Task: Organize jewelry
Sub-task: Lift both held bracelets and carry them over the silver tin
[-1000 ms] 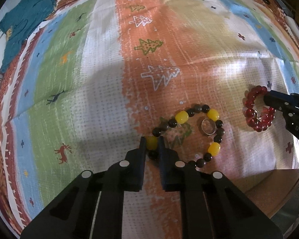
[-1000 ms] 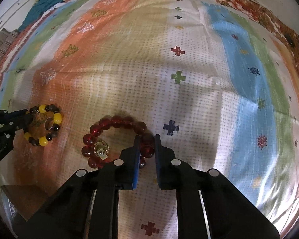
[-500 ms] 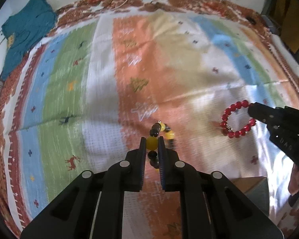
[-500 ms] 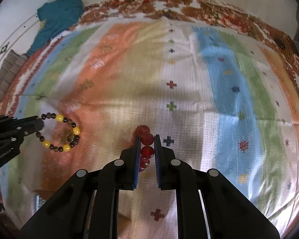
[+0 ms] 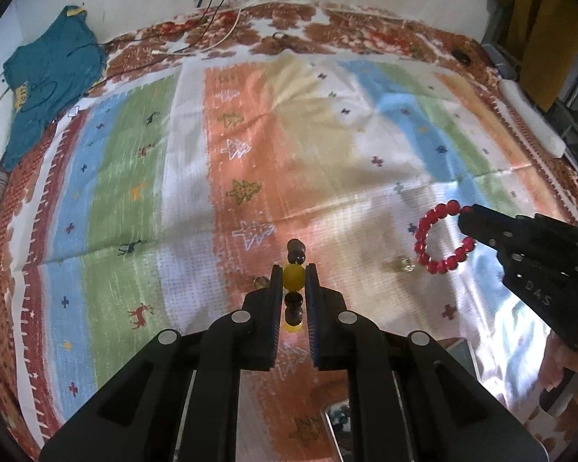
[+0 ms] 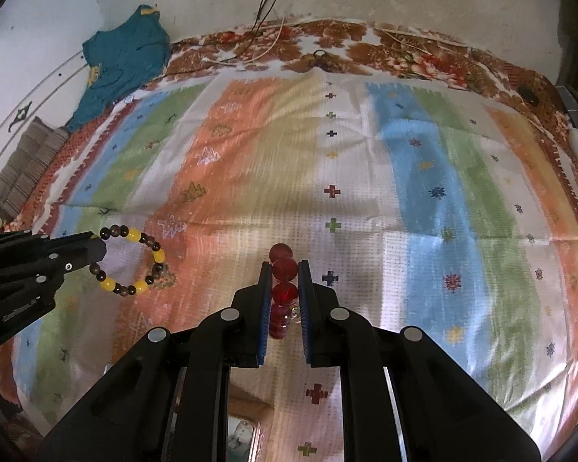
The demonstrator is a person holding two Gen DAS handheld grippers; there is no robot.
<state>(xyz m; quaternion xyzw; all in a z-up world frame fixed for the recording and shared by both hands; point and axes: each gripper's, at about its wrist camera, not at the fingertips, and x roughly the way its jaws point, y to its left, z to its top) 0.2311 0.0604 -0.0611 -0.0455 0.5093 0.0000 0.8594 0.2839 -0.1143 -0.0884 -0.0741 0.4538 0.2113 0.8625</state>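
My left gripper point(image 5: 293, 267) is shut on a bracelet of yellow and dark beads point(image 5: 293, 277), held edge-on above the striped cloth point(image 5: 196, 200). The right wrist view shows that bracelet point(image 6: 158, 256) hanging as a ring from the left gripper's tips point(image 6: 96, 249). My right gripper point(image 6: 284, 265) is shut on a red bead bracelet point(image 6: 285, 293). In the left wrist view it point(image 5: 424, 231) dangles from the right gripper point(image 5: 467, 216). A small gold piece point(image 5: 404, 263) and a small ring point(image 5: 262, 281) lie on the cloth below.
A teal garment point(image 5: 46, 88) lies at the cloth's back left, and cables point(image 5: 212, 38) run along its far edge. A wooden box with a glassy inside point(image 5: 339, 415) sits near the bottom edge. A striped cushion point(image 6: 23, 169) lies at the left. A hand point(image 5: 558, 362) holds the right gripper.
Both grippers have risen, lifting their bracelets off the cloth. The bracelets now hang free, and the small ring and gold piece that lay inside them stayed on the cloth.
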